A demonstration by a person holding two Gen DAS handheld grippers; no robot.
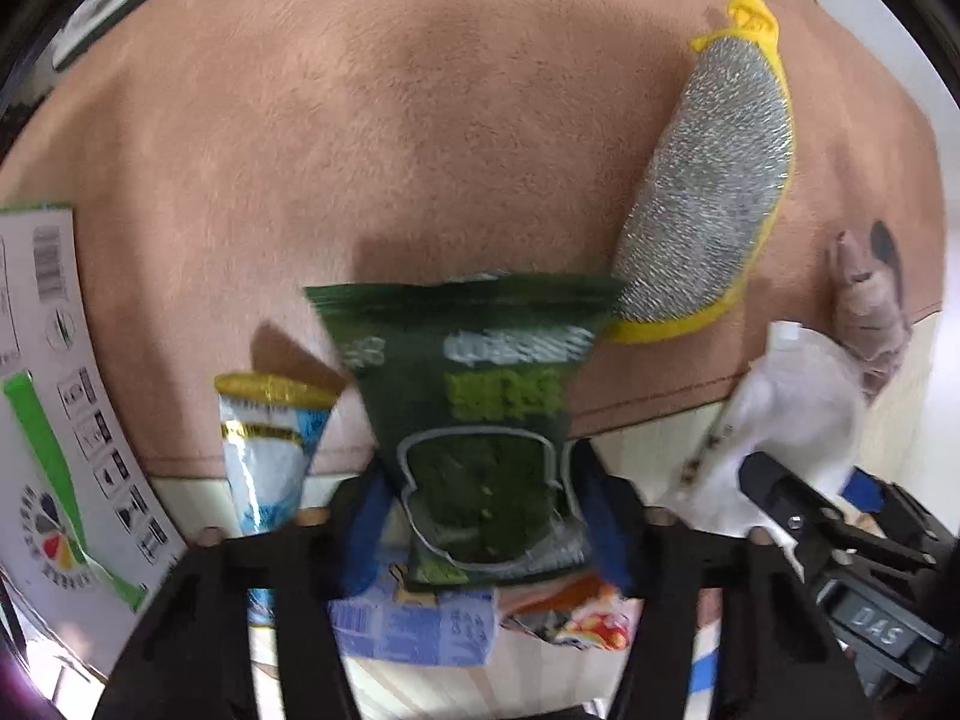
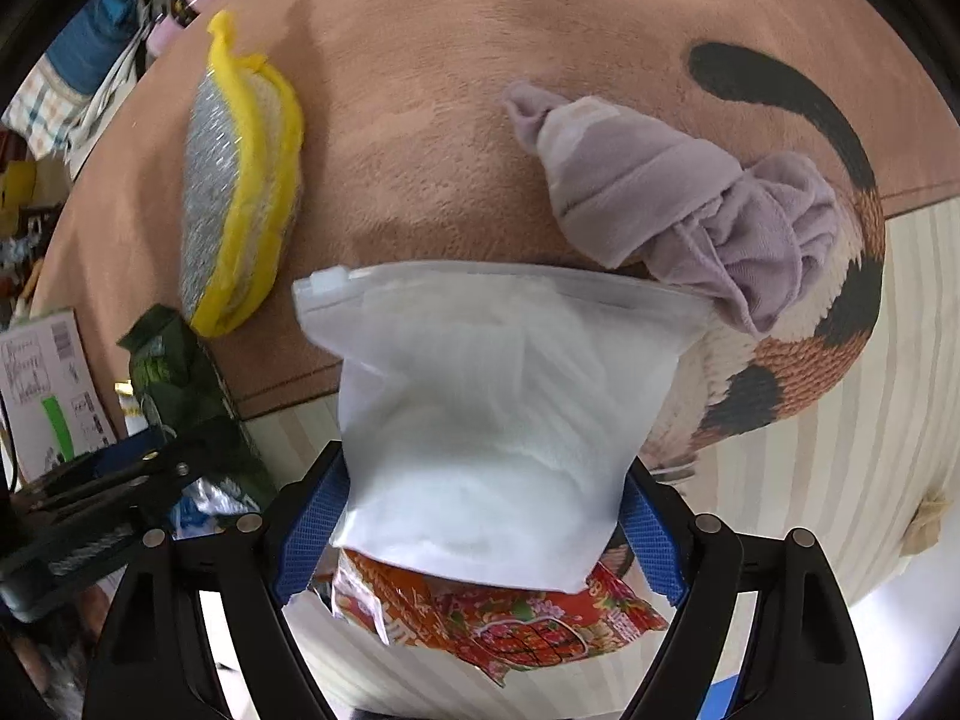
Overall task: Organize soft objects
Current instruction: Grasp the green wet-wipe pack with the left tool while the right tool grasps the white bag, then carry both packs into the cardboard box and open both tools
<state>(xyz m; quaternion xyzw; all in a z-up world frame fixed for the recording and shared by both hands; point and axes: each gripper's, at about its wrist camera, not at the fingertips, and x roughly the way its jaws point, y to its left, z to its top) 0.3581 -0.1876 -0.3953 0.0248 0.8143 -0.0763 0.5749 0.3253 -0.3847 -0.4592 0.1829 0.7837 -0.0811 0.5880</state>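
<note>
My left gripper [image 1: 480, 516] is shut on a dark green snack packet [image 1: 474, 396] and holds it upright above a pink rug [image 1: 360, 120]. My right gripper [image 2: 480, 516] is shut on a white zip bag [image 2: 498, 408] with soft white filling. The right gripper also shows at the right of the left wrist view [image 1: 798, 516], and the green packet at the left of the right wrist view [image 2: 186, 384]. A yellow-edged silver scrub sponge [image 1: 708, 198] [image 2: 240, 192] lies on the rug. A bundled lilac cloth [image 2: 690, 198] [image 1: 870, 312] lies on the rug beyond the white bag.
A blue-and-white packet with a gold top [image 1: 270, 444] stands left of the green packet. A red-orange snack packet [image 2: 510, 612] and a blue packet [image 1: 414, 624] lie below the grippers. A white printed box [image 1: 54, 396] stands at the left. The rug bears a calico cat pattern [image 2: 810, 330].
</note>
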